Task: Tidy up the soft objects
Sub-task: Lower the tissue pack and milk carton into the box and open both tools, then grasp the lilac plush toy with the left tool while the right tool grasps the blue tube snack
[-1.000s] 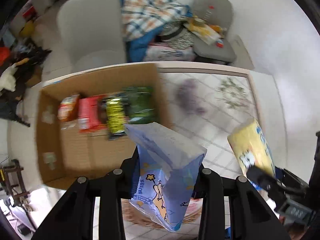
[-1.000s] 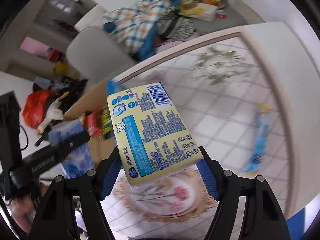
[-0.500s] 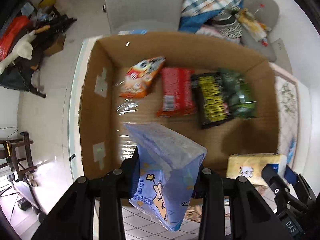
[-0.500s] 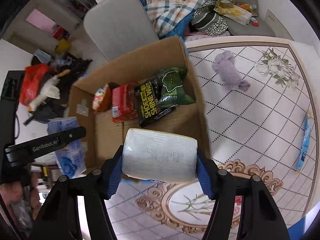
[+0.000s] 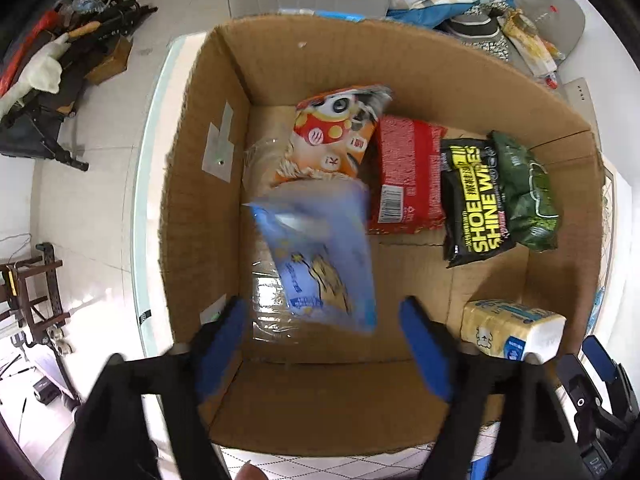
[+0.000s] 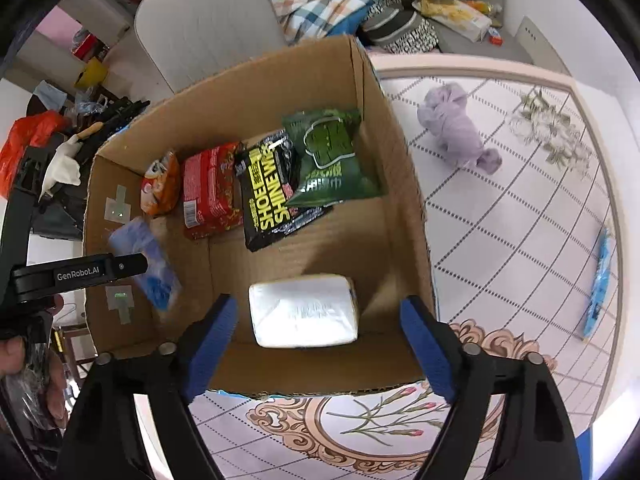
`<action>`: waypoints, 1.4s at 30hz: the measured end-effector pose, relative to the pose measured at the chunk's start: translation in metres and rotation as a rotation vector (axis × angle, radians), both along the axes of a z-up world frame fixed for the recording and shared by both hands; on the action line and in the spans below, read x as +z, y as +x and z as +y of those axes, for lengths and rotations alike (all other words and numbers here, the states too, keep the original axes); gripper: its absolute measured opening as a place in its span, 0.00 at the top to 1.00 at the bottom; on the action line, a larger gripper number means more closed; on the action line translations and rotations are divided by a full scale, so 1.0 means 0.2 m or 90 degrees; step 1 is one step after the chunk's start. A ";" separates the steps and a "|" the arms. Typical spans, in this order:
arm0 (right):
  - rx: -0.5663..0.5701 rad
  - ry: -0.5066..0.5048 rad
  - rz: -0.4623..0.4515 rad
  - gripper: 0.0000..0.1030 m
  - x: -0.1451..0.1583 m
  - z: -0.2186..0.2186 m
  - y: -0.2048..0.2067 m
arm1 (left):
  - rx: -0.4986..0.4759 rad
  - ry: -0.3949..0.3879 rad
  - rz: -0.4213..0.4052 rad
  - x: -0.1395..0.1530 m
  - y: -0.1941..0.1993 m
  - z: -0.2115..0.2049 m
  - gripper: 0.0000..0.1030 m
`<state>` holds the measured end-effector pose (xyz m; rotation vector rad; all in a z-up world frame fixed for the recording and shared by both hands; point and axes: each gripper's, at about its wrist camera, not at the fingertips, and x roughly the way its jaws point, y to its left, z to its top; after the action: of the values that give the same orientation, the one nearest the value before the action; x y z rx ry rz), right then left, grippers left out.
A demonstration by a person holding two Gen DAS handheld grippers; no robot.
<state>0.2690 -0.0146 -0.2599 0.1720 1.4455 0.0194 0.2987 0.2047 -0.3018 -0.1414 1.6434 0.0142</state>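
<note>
An open cardboard box (image 5: 420, 92) stands on the table and also shows in the right wrist view (image 6: 256, 80). My left gripper (image 5: 322, 344) is open above its near left part; a blurred blue tissue pack (image 5: 320, 256) is free below the fingers, also in the right wrist view (image 6: 148, 264). My right gripper (image 6: 316, 344) is open above the box's near right part. A yellow tissue pack (image 6: 304, 310) lies free in the box beyond it, also in the left wrist view (image 5: 508, 328).
In the box lie an orange snack bag (image 5: 340, 128), a red pack (image 5: 408, 176), black shoe wipes (image 5: 476, 200) and a green pack (image 5: 524, 192). On the tablecloth lie a purple cloth (image 6: 456, 128) and a blue packet (image 6: 598, 284). A grey chair (image 6: 208, 28) stands behind.
Both grippers have opened over the box. The blue pack has dropped from the left gripper and the yellow pack from the right gripper into the box.
</note>
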 end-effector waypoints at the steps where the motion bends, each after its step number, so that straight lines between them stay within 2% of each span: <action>1: 0.002 0.002 0.002 0.16 0.01 0.00 0.00 | -0.006 0.009 -0.007 0.02 -0.01 -0.01 0.07; 5: 0.022 -0.018 -0.008 0.00 0.04 0.01 -0.01 | -0.016 0.029 -0.025 0.08 -0.06 -0.05 0.07; 10: 0.041 -0.034 -0.012 0.00 0.06 0.01 -0.05 | -0.018 0.044 -0.055 0.16 -0.14 -0.05 0.07; 17: 0.058 -0.024 -0.001 0.00 0.07 -0.01 -0.12 | 0.004 0.032 -0.105 0.34 -0.26 -0.11 0.07; 23: 0.082 -0.024 -0.017 0.00 0.15 -0.05 -0.19 | 0.004 0.058 -0.137 0.45 -0.36 -0.20 0.07; 30: 0.104 0.000 -0.038 0.00 0.26 -0.09 -0.26 | 0.008 0.046 -0.153 0.57 -0.46 -0.30 0.07; 36: 0.083 0.037 -0.065 0.00 0.39 -0.24 -0.28 | -0.031 0.043 -0.188 0.75 -0.44 -0.51 0.07; 40: 0.026 0.052 -0.081 0.00 0.47 -0.49 -0.28 | -0.109 0.043 -0.223 0.86 -0.34 -0.83 0.07; 42: -0.011 0.049 -0.085 0.00 0.50 -0.64 -0.28 | -0.136 0.032 -0.226 0.86 -0.28 -0.97 0.07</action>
<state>0.2134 -0.1435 -0.1598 0.2409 1.3105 0.0713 0.2424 0.0106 -0.1291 0.0691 1.2950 -0.1264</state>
